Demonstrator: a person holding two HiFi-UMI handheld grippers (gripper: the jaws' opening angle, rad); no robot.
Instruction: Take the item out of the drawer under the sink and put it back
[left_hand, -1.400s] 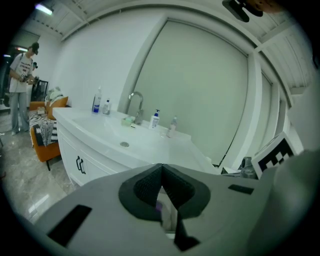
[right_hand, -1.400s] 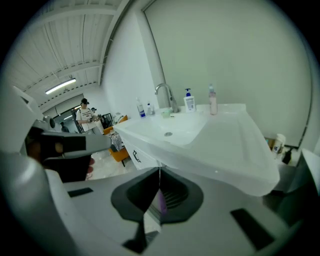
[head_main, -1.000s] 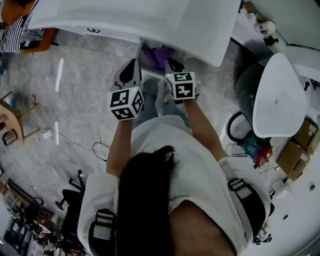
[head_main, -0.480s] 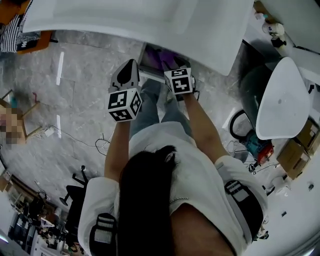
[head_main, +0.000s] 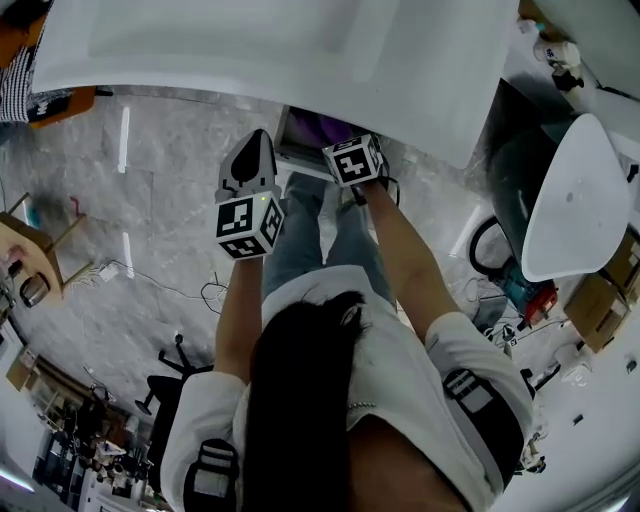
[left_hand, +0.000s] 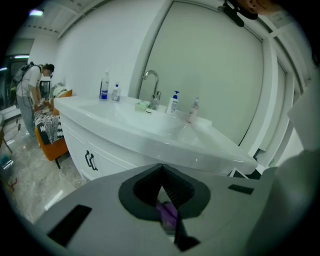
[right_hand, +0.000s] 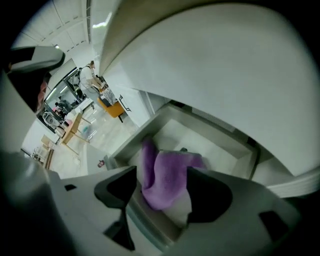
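Note:
A purple cloth (right_hand: 167, 177) hangs in a bunch over the open white drawer (right_hand: 205, 137) beneath the sink counter (head_main: 300, 50). My right gripper (right_hand: 160, 192) is over the drawer with the cloth between its jaws. Those jaws are opening, and the left pad stands apart from the cloth. In the head view its marker cube (head_main: 352, 160) sits at the counter's edge and a bit of the purple cloth (head_main: 322, 128) shows in the drawer. My left gripper (head_main: 258, 140) is beside it to the left, in front of the counter, shut and holding nothing (left_hand: 161, 172).
A faucet (left_hand: 152, 90) and several bottles stand on the sink top. Cabinet doors with black handles (left_hand: 90, 160) are left of the drawer. A white toilet (head_main: 565, 200) and cardboard boxes (head_main: 600, 300) lie to the right. A person (left_hand: 30, 95) stands far off left.
The right gripper has moved forward to the drawer under the counter's edge. The left gripper has stayed at about the same spot.

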